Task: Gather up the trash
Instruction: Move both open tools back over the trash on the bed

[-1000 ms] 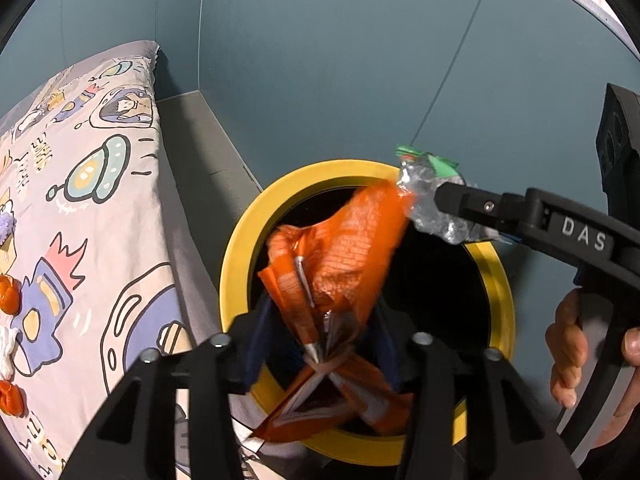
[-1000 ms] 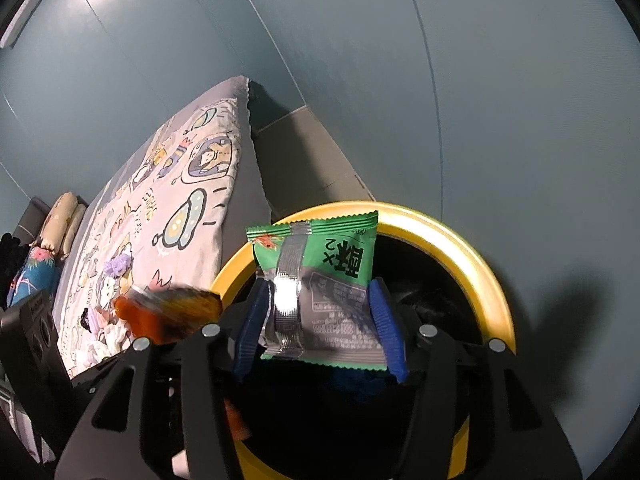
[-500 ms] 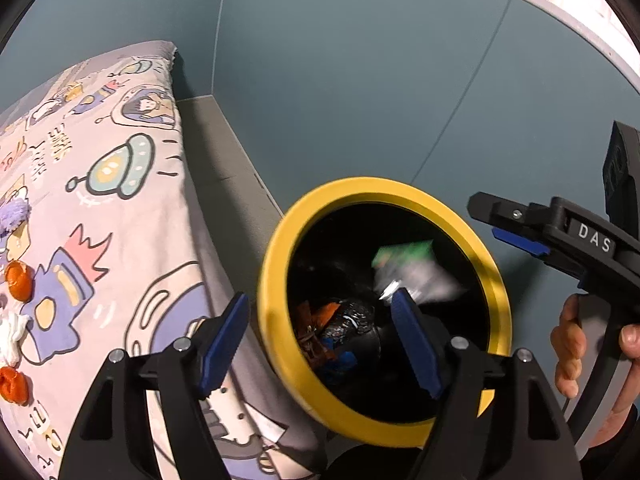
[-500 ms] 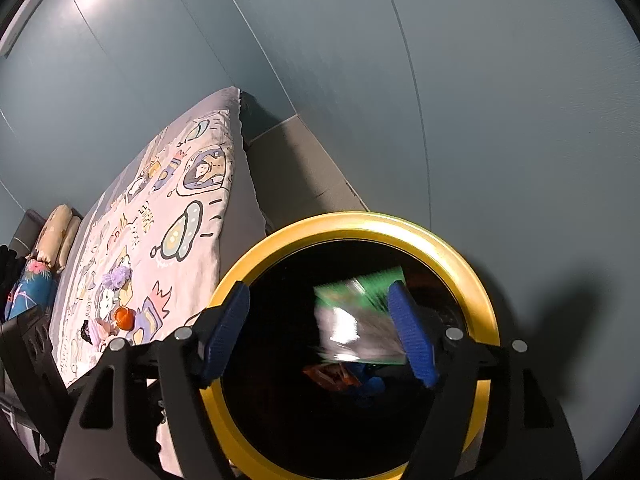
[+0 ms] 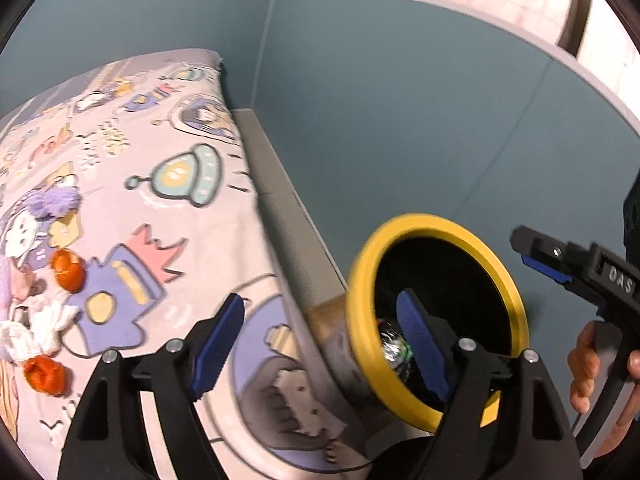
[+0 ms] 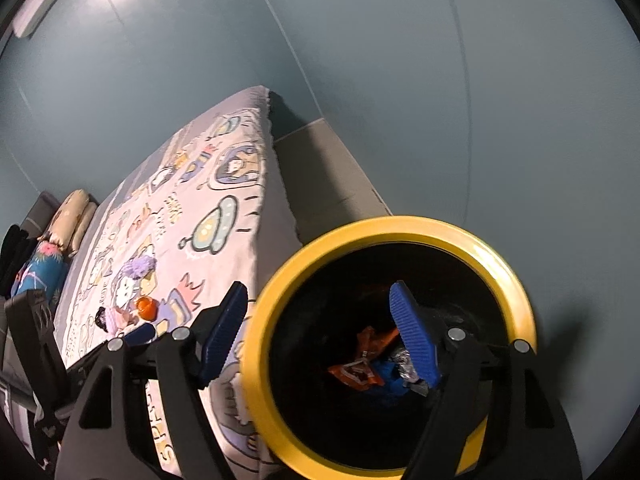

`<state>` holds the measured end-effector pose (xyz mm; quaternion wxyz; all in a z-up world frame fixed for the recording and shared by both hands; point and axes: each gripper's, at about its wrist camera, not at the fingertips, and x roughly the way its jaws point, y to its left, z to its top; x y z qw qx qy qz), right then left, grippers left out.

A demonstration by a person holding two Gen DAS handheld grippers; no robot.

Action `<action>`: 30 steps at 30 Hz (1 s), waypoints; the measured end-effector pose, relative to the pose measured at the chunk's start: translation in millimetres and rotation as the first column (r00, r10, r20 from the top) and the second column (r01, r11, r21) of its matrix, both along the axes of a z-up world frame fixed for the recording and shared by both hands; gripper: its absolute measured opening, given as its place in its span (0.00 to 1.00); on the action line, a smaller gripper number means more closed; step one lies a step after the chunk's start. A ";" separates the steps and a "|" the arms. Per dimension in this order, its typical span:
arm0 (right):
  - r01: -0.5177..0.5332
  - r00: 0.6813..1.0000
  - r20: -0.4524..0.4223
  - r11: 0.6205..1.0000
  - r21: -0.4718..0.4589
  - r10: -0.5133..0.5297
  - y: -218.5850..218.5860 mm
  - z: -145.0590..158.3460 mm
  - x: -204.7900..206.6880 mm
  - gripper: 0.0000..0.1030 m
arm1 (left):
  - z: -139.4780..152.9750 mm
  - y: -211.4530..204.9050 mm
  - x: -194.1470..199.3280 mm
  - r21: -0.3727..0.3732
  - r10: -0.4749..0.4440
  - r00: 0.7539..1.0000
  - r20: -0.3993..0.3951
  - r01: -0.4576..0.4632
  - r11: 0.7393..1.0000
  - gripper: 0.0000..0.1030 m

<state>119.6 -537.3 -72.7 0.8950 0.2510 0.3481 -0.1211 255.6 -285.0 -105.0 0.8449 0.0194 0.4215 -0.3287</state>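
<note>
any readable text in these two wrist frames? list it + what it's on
"DAS": raised letters on the black body of the right gripper, seen from the left wrist view.
"SP...": large letters on the cartoon-print bedsheet, running down its hanging edge; the rest is blurred.
Other lettering on the sheet: too blurred to read.
Orange snack wrapper in the yellow-rimmed black trash bin: print too small to read.

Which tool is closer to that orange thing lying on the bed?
Left. The left tool hangs over the bedspread near the orange thing; the right tool is over the yellow-rimmed bin.
</note>
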 end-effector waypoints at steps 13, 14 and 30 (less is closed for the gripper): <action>-0.179 0.981 0.065 0.982 -0.057 0.183 81.8 20.0 38.0 0.71 | 29.5 108.5 42.2 -0.034 0.217 0.974 0.061 -0.215 0.976 0.82; -0.193 0.978 0.066 0.979 -0.060 0.197 89.2 20.4 41.9 0.71 | 30.8 116.1 44.7 -0.033 0.232 0.970 0.066 -0.230 0.973 0.83; -0.415 0.908 0.049 0.909 -0.050 0.417 211.3 2.2 102.2 0.71 | 15.7 262.2 94.2 0.026 0.473 0.877 0.081 -0.477 0.879 0.87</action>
